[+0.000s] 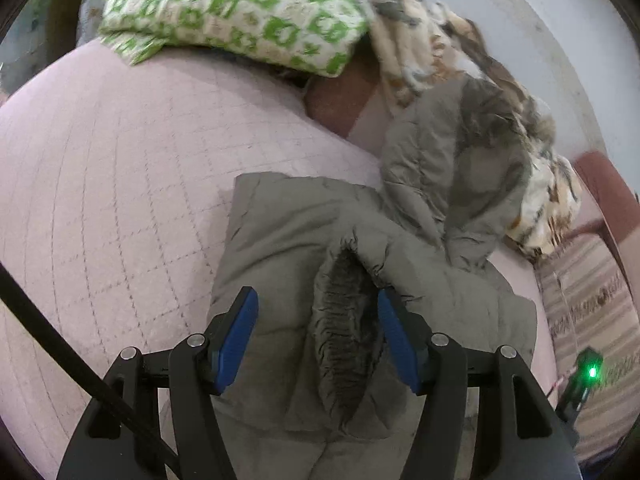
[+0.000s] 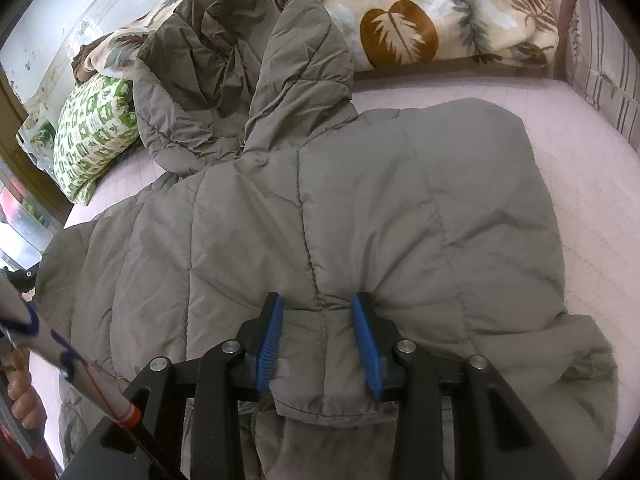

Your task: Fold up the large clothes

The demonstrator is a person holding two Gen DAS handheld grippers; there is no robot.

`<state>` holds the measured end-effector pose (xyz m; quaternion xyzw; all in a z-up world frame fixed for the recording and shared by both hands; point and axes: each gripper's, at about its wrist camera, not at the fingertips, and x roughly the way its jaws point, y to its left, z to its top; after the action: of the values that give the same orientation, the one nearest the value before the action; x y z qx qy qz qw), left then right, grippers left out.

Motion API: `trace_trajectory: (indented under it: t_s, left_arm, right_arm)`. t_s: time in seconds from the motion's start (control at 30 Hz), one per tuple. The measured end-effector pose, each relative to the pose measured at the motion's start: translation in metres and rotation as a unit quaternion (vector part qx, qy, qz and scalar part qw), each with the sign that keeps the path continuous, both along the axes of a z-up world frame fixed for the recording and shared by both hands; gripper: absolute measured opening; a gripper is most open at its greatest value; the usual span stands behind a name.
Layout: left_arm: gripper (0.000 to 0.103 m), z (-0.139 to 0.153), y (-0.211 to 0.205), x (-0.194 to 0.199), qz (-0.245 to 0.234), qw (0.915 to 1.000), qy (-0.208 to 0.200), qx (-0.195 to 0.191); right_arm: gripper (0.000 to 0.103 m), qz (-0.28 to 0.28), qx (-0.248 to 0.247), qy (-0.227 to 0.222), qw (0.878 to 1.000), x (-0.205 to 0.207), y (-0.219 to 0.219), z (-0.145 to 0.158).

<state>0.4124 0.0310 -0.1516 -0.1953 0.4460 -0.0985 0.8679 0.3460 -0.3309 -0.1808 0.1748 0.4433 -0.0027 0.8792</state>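
Note:
A grey quilted hooded jacket [image 2: 360, 208] lies on the pink quilted bed [image 2: 592, 184], hood [image 2: 240, 80] towards the blanket. In the right wrist view my right gripper [image 2: 318, 308] has its blue fingers [image 2: 272, 332] partly closed with a bunched fold of the jacket's edge between them. In the left wrist view the jacket [image 1: 280, 248] lies folded with a sleeve cuff [image 1: 344, 320] and its dark lining facing me. My left gripper [image 1: 318, 304] is open, its blue fingers [image 1: 236, 336] on either side of the cuff and apart from it.
A green-and-white patterned pillow [image 1: 232, 12] lies at the head of the bed [image 1: 100, 180]. A cream leaf-print blanket [image 2: 420, 12] is piled along the wall side. A striped rug [image 1: 592, 304] lies on the floor beside the bed. A hand [image 2: 24, 400] shows at lower left.

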Motion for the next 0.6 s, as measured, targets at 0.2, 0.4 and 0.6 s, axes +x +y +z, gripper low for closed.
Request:
trace_trajectory:
  t_s: [0.2, 0.4, 0.6]
  left_arm:
    - [0.062, -0.023, -0.035, 0.009, 0.024, 0.9667, 0.048, 0.25]
    - [0.061, -0.019, -0.039, 0.004, 0.024, 0.9605, 0.049, 0.273]
    - [0.061, 0.019, -0.008, -0.049, 0.037, 0.9789, 0.022, 0.2]
  right_arm:
    - [0.041, 0.002, -0.011, -0.006, 1.0, 0.001, 0.003, -0.003]
    - [0.04, 0.001, -0.064, 0.002, 0.998, 0.003, 0.016, 0.0]
    - [0.041, 0.008, -0.126, 0.0, 0.992, -0.005, 0.034, 0.034]
